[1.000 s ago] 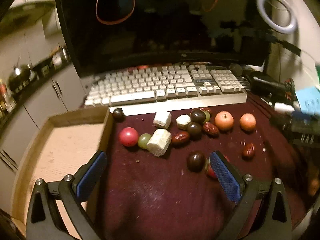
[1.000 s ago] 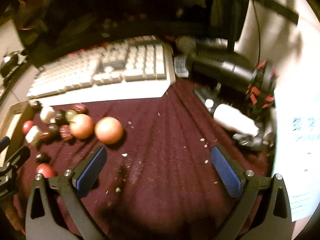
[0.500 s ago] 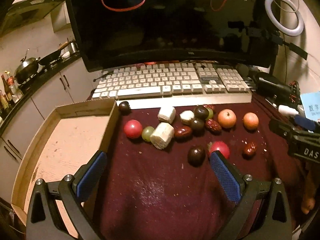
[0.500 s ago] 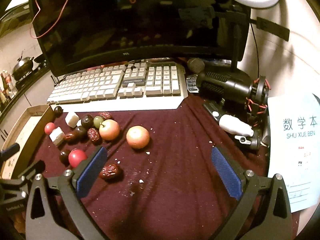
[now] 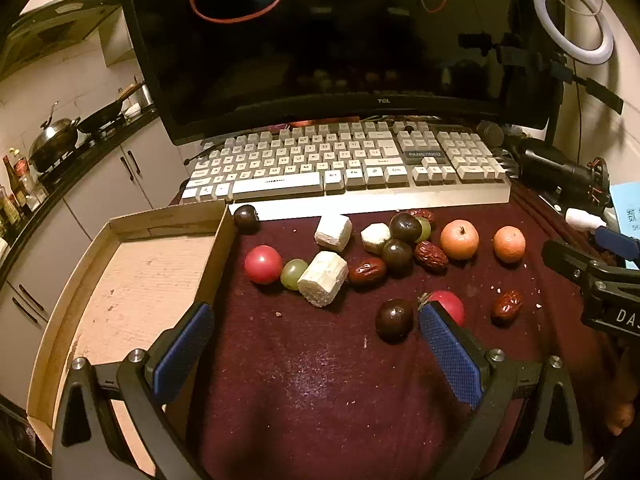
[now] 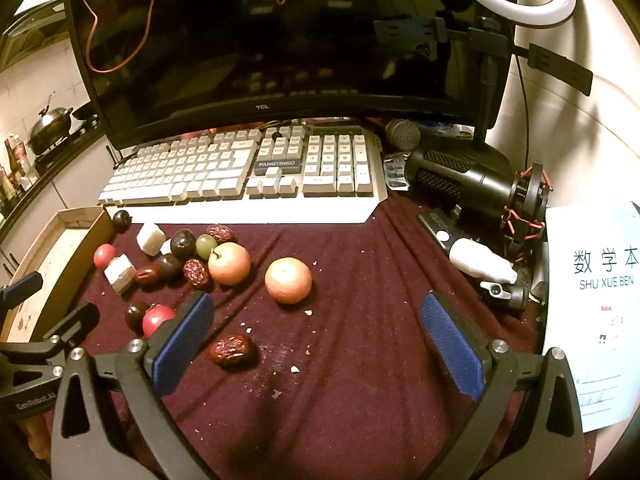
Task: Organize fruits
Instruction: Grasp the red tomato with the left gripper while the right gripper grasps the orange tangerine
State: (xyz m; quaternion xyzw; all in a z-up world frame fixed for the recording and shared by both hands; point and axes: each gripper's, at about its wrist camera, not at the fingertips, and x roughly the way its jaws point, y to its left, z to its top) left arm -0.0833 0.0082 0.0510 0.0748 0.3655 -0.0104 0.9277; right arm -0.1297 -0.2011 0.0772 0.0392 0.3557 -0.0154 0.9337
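Left gripper (image 5: 316,344): fingers spread wide, nothing between them, hovering low over the cloth (image 5: 312,380); the left pad (image 5: 184,348) hangs over the tray edge and the right pad (image 5: 448,352) sits just in front of a red fruit (image 5: 450,304).
Right gripper (image 6: 316,344): wide apart too, and empty; the left pad (image 6: 182,344) is just beside a loose date (image 6: 232,350).
Tray (image 5: 120,224): shallow cardboard, left of the cloth, its near wall right against the fruit pile.
Fruit pile: all on the cloth, in front of the keyboard (image 5: 344,164), none in the tray.
Left end: a dark plum (image 5: 245,218) at the tray corner; below it a red ball fruit (image 5: 263,264) touching a green grape (image 5: 294,274).
White chunks: three; the big one (image 5: 322,278) touches the grape, another (image 5: 333,232) lies nearer the keyboard, and a small one (image 5: 375,238) is in the cluster.
Cluster: two dark plums (image 5: 404,226), a second grape (image 5: 424,228) and dates (image 5: 367,271) packed together.
Right end: an apple (image 5: 459,239) beside the cluster, an orange (image 5: 509,243) a little apart from it.
Front row: a dark plum (image 5: 394,319) next to the red fruit.
Backdrop: a dark monitor (image 5: 340,40), a ring light (image 5: 572,20), a notebook (image 6: 592,300) at far right.
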